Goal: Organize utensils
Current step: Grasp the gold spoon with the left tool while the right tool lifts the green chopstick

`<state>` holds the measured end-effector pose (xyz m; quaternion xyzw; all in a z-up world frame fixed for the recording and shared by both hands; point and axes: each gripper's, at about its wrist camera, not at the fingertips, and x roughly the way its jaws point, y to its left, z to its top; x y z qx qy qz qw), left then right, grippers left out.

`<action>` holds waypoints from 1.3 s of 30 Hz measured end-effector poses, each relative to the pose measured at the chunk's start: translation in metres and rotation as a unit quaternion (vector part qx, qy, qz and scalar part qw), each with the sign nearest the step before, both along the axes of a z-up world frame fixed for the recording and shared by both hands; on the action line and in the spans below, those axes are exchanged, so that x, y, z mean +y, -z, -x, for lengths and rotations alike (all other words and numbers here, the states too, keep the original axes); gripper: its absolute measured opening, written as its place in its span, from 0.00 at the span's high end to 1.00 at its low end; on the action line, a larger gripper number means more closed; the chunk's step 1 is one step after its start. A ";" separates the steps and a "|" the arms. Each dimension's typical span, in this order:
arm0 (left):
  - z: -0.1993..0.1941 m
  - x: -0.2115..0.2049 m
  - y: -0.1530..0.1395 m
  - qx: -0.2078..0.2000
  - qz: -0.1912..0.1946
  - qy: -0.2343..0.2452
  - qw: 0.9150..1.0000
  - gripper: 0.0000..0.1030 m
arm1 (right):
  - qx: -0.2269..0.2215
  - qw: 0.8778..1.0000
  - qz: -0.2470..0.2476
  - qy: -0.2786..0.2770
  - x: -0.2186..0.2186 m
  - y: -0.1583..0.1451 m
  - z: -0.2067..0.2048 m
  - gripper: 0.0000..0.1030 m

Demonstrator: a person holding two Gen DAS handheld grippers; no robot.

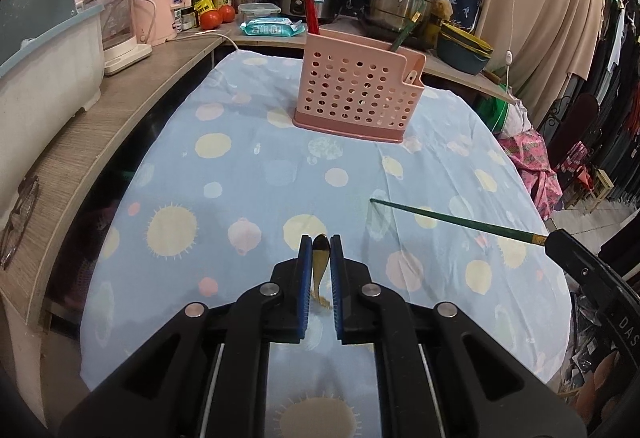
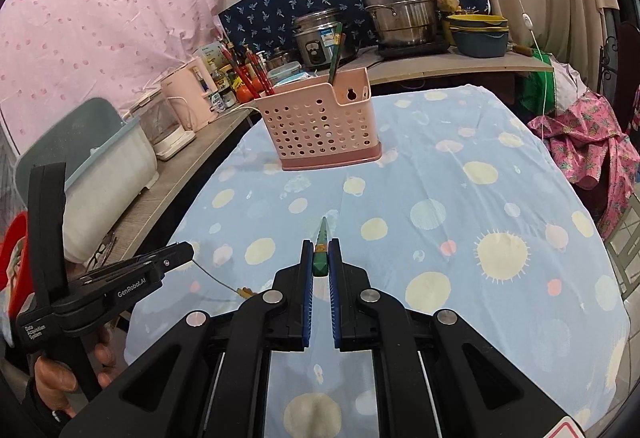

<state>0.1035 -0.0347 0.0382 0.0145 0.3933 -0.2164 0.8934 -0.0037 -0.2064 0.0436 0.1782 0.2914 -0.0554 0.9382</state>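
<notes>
While the left gripper (image 1: 321,250) clamps a spoon (image 1: 320,258) between its jaws, the right gripper (image 2: 321,252) pinches a green chopstick (image 2: 321,254).

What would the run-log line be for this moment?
left gripper: shut on gold spoon | right gripper: shut on green chopstick | pink caddy: ahead on table

Ahead of your left hand-held gripper (image 1: 321,244) the table (image 1: 248,174) lies bare up to the pink utensil holder (image 1: 352,94). A green chopstick (image 1: 452,220) crosses on its right. A shelf (image 1: 120,110) borders its left.
</notes>
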 end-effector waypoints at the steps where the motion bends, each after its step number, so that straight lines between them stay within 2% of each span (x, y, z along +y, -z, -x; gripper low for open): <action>1: -0.002 -0.001 -0.004 -0.001 0.002 0.001 1.000 0.98 | -0.003 1.000 0.000 0.000 0.000 -0.003 -0.002 0.93; 13: -0.028 -0.014 -0.047 -0.044 0.022 0.022 0.999 1.00 | -0.042 0.999 -0.011 0.001 -0.022 -0.048 -0.038 0.93; 16: -0.034 -0.010 -0.048 -0.040 0.020 0.013 0.999 1.00 | -0.049 0.999 -0.008 0.006 -0.026 -0.055 -0.043 0.93; 18: -0.038 -0.003 -0.038 -0.022 0.020 0.006 1.000 0.99 | -0.050 0.999 -0.007 0.009 -0.026 -0.055 -0.043 0.93; 20: -0.042 0.003 -0.020 -0.002 0.008 -0.006 1.000 0.90 | -0.046 0.999 -0.008 0.009 -0.025 -0.053 -0.041 0.93; 22: -0.046 0.008 0.003 0.023 -0.002 -0.017 1.000 0.64 | -0.043 0.999 -0.011 0.010 -0.025 -0.050 -0.039 0.93; 28: -0.057 0.012 0.066 0.093 -0.014 -0.032 0.995 0.63 | -0.042 0.999 -0.015 0.009 -0.023 -0.048 -0.038 0.93; 31: -0.063 0.008 0.085 0.107 -0.021 -0.035 0.993 0.63 | -0.041 0.999 -0.011 0.008 -0.021 -0.048 -0.041 0.93; 39: -0.078 0.000 0.100 0.113 -0.015 -0.023 0.993 0.64 | -0.040 0.999 -0.010 0.014 -0.025 -0.047 -0.047 0.93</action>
